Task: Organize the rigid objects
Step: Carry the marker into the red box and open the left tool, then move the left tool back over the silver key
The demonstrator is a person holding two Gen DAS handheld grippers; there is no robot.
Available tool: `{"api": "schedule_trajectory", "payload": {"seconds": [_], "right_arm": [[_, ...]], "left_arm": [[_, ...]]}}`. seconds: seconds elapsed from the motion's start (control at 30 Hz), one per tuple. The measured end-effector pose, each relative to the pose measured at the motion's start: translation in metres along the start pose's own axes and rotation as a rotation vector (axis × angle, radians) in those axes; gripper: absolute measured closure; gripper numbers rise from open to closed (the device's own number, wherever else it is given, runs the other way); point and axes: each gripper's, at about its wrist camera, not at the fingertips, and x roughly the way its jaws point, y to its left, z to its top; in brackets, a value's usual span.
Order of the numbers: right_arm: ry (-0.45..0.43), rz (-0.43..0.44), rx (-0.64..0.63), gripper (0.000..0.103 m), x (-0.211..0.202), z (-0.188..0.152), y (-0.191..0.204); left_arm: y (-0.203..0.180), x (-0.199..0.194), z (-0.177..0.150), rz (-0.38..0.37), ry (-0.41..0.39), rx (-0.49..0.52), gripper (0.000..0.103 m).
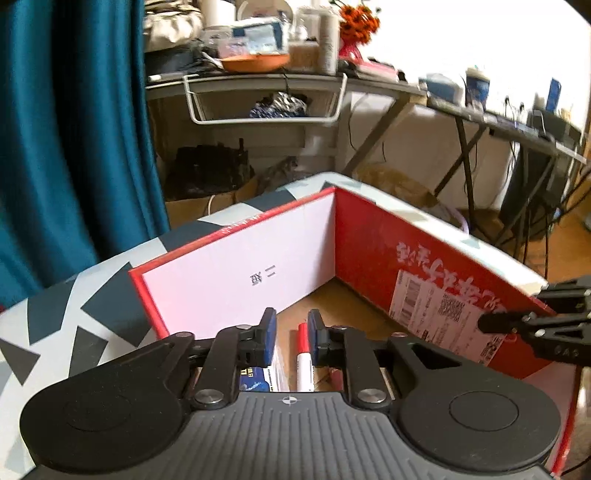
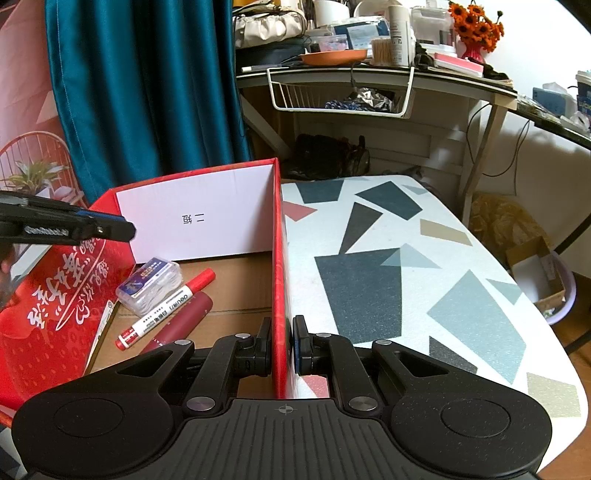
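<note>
Left gripper (image 1: 291,332), slightly parted and empty, hangs above the marker (image 1: 304,356); right gripper (image 2: 282,345) pinches the box wall (image 2: 279,258).

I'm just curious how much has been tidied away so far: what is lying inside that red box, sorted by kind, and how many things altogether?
Clear plastic case: 1
Marker pen with red cap: 1
Dark red tube: 1
Total: 3 things lying on the floor of the red box

Teal curtain (image 2: 147,92), orange flowers (image 2: 476,22)
</note>
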Motion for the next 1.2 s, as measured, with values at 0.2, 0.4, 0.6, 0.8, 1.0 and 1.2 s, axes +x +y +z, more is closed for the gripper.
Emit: {"api": "schedule_trajectory", "payload": {"seconds": [0.2, 0.4, 0.6, 0.8, 1.0, 1.2], "right_arm": [[-0.001, 0.003, 0.002, 0.093, 0.000, -0.001, 0.000], [-0.003, 0.007, 0.009, 0.093, 0.000, -0.002, -0.001], [-0.002, 0.006, 0.009, 0.093, 0.000, -0.002, -0.001], [-0.002, 0.008, 0.011, 0.093, -0.001, -0.002, -0.002], [-0.001, 0.010, 0.014, 0.093, -0.001, -0.002, -0.003], [-0.002, 0.010, 0.015, 0.093, -0.001, -0.002, -0.003]], "left_arm": [[0.019, -0.045, -0.010, -0.051, -0.086, -0.074, 0.036], [0.046, -0.082, -0.044, 0.007, -0.129, -0.182, 0.000], [0.066, -0.093, -0.087, 0.157, -0.066, -0.311, 0.000], [0.075, -0.105, -0.130, 0.281, -0.036, -0.437, 0.000], [0.075, -0.119, -0.154, 0.361, -0.045, -0.542, 0.000], [0.084, -0.124, -0.167, 0.454, 0.011, -0.568, 0.000]]}}
